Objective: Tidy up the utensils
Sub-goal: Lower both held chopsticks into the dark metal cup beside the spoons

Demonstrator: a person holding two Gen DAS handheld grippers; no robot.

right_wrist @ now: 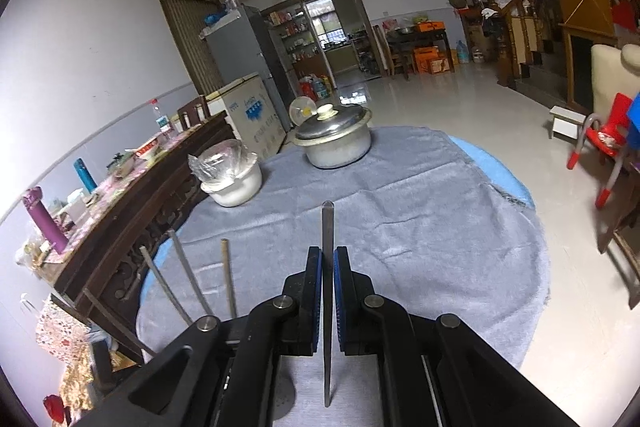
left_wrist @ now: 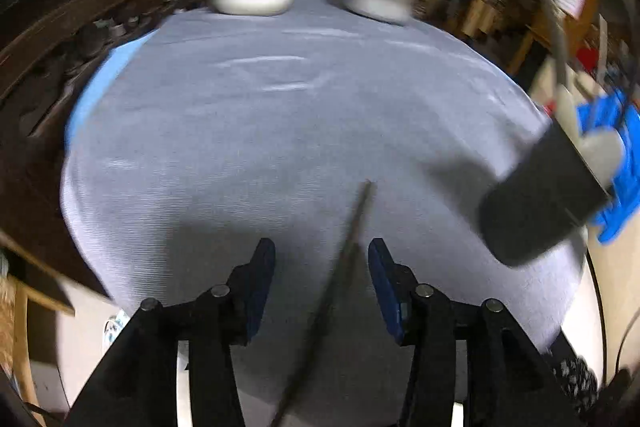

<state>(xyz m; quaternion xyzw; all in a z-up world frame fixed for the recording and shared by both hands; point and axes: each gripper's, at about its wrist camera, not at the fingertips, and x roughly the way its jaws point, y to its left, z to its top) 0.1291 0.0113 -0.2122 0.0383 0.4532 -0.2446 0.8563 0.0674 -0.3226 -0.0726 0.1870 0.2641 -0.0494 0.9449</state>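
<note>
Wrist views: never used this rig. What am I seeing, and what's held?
No robot: a person holds a two-finger gripper in each hand, each with a fisheye camera looking along its fingers. Left view: the left gripper is open over a grey cloth, a thin dark stick between its fingers, apparently ungripped. The blurred black shape at right looks like the other gripper. Right view: the right gripper is shut on a flat metal utensil. A lidded pot and a white bowl sit far back.
</note>
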